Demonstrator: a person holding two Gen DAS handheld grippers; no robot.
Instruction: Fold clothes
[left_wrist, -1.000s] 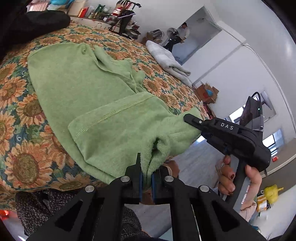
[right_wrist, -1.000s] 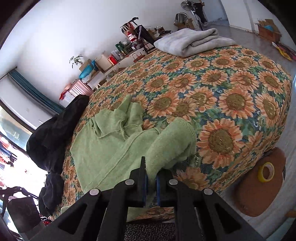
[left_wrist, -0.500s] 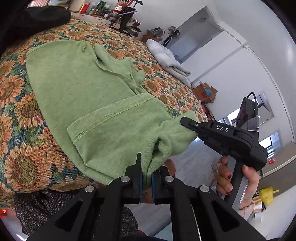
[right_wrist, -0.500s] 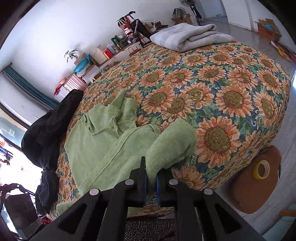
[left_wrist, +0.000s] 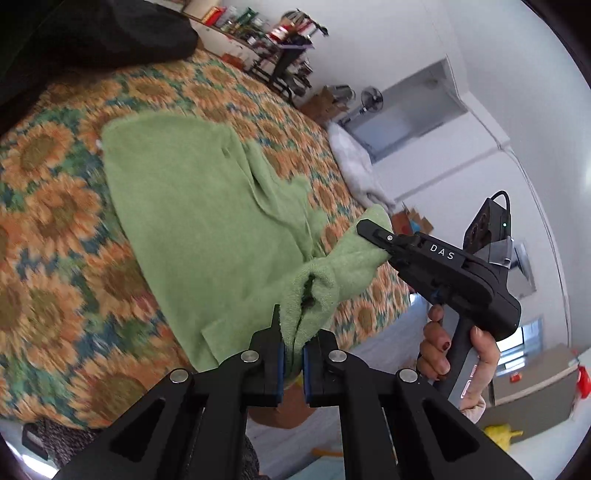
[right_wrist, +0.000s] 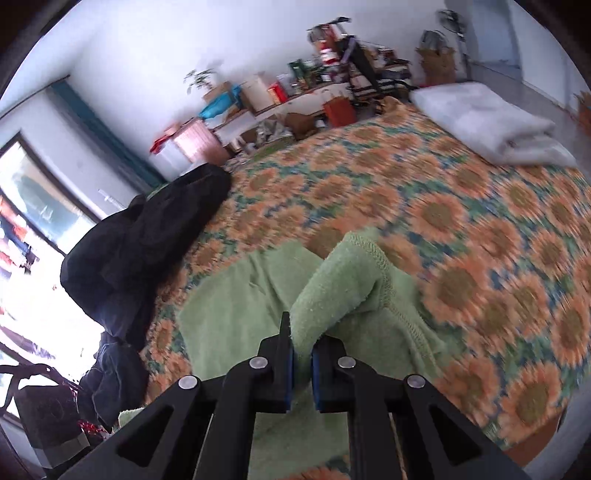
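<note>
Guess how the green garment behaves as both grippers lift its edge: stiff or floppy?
Probably floppy: the green garment sags and bunches between the left gripper and right gripper. Its fuzzy knit likely grips the pads. Seems light: only the pinched edge is raised.

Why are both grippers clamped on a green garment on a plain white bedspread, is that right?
Not quite: the bedspread has a sunflower pattern, as the right wrist view shows. Both the left gripper and right gripper are clamped on the green garment.

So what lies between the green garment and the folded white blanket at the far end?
Only bare sunflower bedspread separates the green garment from the white blanket; the right wrist view shows it best.
</note>
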